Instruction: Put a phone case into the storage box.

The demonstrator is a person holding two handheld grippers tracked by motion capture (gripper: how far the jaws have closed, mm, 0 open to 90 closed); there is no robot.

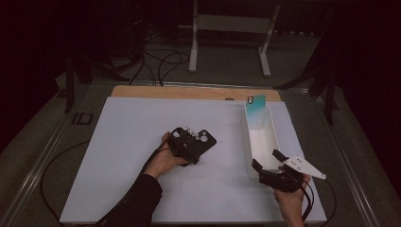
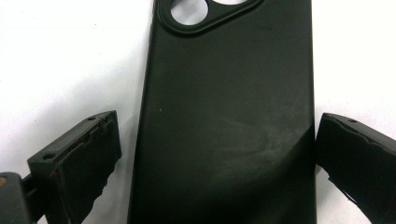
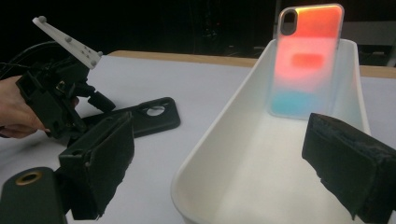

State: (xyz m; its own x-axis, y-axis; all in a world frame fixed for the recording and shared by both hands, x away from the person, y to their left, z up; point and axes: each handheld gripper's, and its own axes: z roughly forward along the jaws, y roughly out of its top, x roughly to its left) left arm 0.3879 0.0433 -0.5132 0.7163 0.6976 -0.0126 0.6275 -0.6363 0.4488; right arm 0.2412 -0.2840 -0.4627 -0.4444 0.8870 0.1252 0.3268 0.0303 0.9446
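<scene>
Presently, high view: flat black soft-plastic phone case with a camera cut-out (image 1: pixel 201 140) lies on the white table (image 1: pixel 123 156), directly under the left gripper (image 1: pixel 185 147). Right gripper (image 1: pixel 267 163) sits at the near end of a long white plastic tub (image 1: pixel 249 142), jaws spread. An iridescent teal-tinted phone case (image 1: pixel 256 111) stands propped at the tub's far end, well ahead of those jaws.

Left gripper view: the black case (image 2: pixel 224 126) lies lengthwise between the jaws, which are spread wide, one to each long edge, neither clearly touching. Surface matte, faintly scuffed; likely light, thin and flexible, so a squeeze across the width may bow it. Best hold, by my judgement: both long edges at mid-length, gentle pressure, clear of the camera cut-out (image 2: pixel 189 11).

Right gripper view: jaws spread, nothing between them but the tub's near rim (image 3: pixel 196 172). The iridescent case (image 3: pixel 306 60) leans upright against the far wall, beyond the jaws. The left gripper (image 3: pixel 58 100) shows farther off, over the black case (image 3: pixel 152 116).
</scene>
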